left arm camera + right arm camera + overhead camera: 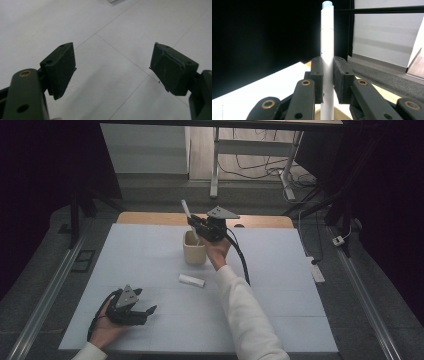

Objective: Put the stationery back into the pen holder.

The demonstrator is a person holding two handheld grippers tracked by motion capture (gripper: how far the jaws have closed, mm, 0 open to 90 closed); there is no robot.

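White paper covers the table, which carries one beige cup and one short white cylinder lying at 6 o'clock from the cup. One long white marker stands upright, clamped between the right gripper jaws above the cup. At 8 o'clock, the left gripper rests with jaws spread wide, grasping nothing.

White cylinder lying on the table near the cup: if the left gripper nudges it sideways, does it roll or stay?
The white cylinder looks round and smooth and lies flat on the white table, so a sideways push would probably roll it. It seems short and rigid, likely light. The cup stands beyond it, so a roll that way might stop there.
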